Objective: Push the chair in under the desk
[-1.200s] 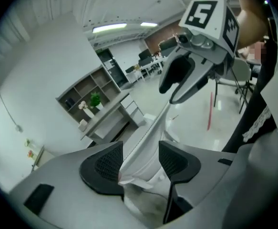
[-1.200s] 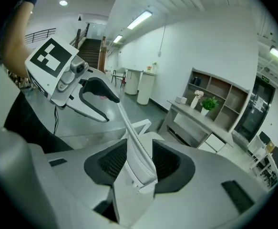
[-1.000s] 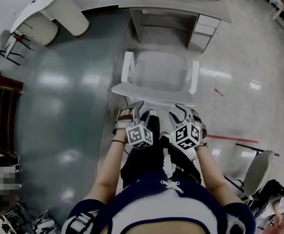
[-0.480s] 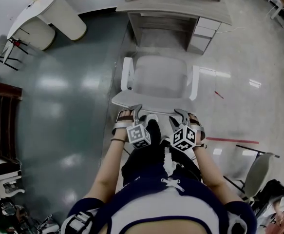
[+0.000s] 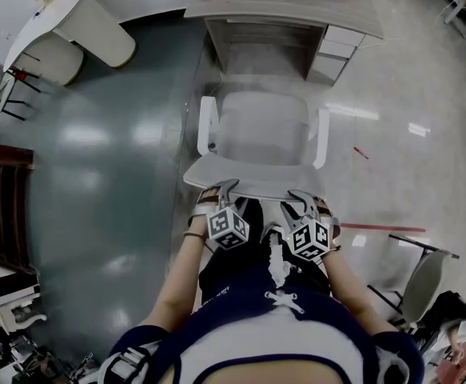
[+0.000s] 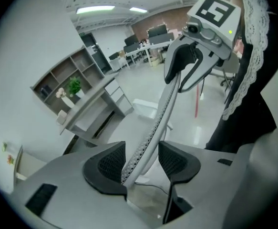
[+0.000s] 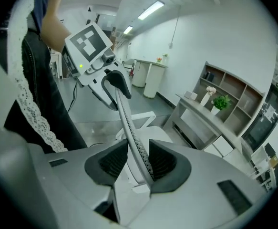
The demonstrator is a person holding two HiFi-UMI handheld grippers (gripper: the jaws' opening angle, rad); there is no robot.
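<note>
I've got left gripper [image 5: 225, 187] and right gripper [image 5: 300, 195] clamped on the chair backrest [image 5: 252, 179], which runs left-right. The desk [image 5: 288, 5] is dead ahead, far side.

White mesh-backed chair [image 5: 263, 126], upright; facing grey desk [image 5: 296, 10], seat just short of it

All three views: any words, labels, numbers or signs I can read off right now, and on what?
No readable words, numbers or brands in any view.
Left gripper cube: black-and-white square markers only, no letters.
Right gripper cube: the same.
Chair: no label shows.
Desk: anything on it is too small to read.
</note>
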